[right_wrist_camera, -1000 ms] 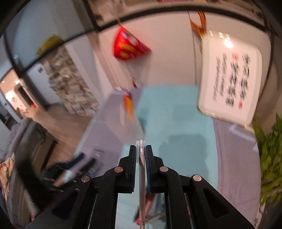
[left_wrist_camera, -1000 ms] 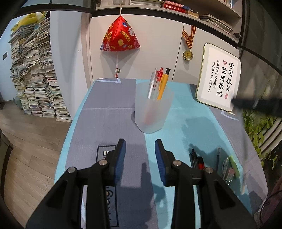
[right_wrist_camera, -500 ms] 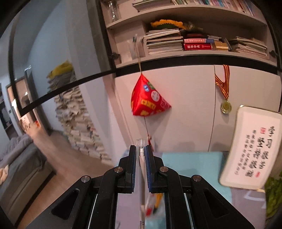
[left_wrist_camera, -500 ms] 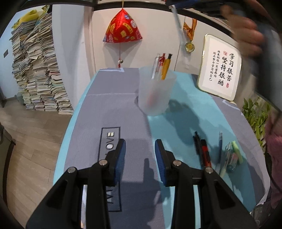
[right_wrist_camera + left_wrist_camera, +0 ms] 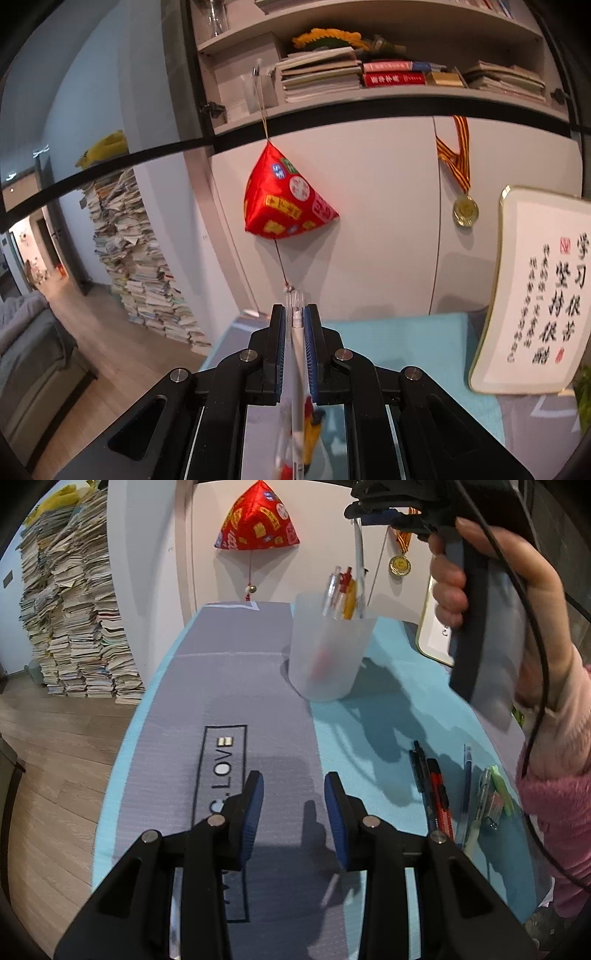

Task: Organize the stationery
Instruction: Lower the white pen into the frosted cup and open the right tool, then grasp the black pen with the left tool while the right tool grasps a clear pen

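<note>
**Clerk:** Clear plastic pen [image 5: 296, 354], one item: clamped upright in the right claw [image 5: 295, 332], lower end dipped inside the rim of the frosted cup [image 5: 328, 653] near the table's far end. Cup already held several pens [image 5: 341, 594].

**Auditor:** Risks?

**Clerk:** Judged: the cup looked light, so a sideways nudge from the pen against its wall or the crowded pens might tip or slide it. Released while tilted, the pen could catch on the rim rather than drop in.

**Auditor:** Left claw [image 5: 294, 812]?

**Clerk:** Jaws apart, holding nothing, low over the grey mat [image 5: 240, 686], well apart from the cup.

**Auditor:** Remaining stock, room?

**Clerk:** Loose pens [image 5: 436, 794] lay by the table [image 5: 391, 716]'s right edge, near enough that a careless sweep might roll them off. Open surface lay between the cup and both claws; a framed calligraphy board [image 5: 535, 295] stood right of the cup.
</note>
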A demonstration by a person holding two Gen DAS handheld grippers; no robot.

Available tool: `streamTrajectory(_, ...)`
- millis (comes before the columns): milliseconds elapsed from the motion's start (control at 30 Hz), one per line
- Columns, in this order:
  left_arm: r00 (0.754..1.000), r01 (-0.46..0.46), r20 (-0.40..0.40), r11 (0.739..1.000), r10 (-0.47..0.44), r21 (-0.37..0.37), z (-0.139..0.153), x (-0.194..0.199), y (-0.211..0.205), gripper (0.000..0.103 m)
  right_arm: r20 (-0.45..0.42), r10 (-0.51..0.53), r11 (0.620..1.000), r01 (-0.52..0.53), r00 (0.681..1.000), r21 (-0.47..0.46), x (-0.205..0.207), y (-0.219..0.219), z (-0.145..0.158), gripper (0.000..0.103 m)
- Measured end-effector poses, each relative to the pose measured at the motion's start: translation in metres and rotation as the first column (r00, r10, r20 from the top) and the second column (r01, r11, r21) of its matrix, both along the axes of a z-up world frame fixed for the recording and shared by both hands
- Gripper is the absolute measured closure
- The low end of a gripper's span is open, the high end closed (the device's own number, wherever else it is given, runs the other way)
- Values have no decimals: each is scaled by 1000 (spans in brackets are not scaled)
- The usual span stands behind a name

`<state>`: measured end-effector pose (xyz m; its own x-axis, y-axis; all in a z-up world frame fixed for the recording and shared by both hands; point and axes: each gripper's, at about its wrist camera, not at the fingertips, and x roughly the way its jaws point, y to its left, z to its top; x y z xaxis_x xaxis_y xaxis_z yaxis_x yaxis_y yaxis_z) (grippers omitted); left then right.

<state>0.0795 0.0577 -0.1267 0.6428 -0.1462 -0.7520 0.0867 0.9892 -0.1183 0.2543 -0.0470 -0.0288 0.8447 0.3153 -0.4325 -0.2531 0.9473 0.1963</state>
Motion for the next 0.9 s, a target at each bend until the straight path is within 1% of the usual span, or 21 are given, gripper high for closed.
streamTrajectory(200,999,30,-23,999,-30,-13,-5,5,-12,70,-27,15,1000,-16,1000,-15,-21,-12,-9,92)
streamTrajectory(433,998,60,-24,998,-60,-11,-5,-1,-23,70,-152,52,998,-46,987,40,-33,-33,-16,92)
streamTrajectory(533,997,68,-29,998,-69,-11,-5,-1,-27,70,-218,91,996,-86,972,31,-48,-44,-19,92)
streamTrajectory(633,995,89,-36,996,-89,-10,-5,-1,-34,70,-279,89,993,-106,956,-46,-67,-59,-26,92)
streamTrajectory(733,992,119,-46,993,-120,-6,-8,-1,-45,70,-344,77,989,-114,936,-89,-82,-77,-40,92)
streamTrajectory(800,989,140,-55,990,-139,-2,-10,-1,-54,69,-391,61,990,-105,918,-91,-91,-93,-53,92)
streamTrajectory(900,981,180,-71,984,-180,5,-14,-1,-70,64,-469,50,994,-91,882,-65,-103,-114,-76,92)
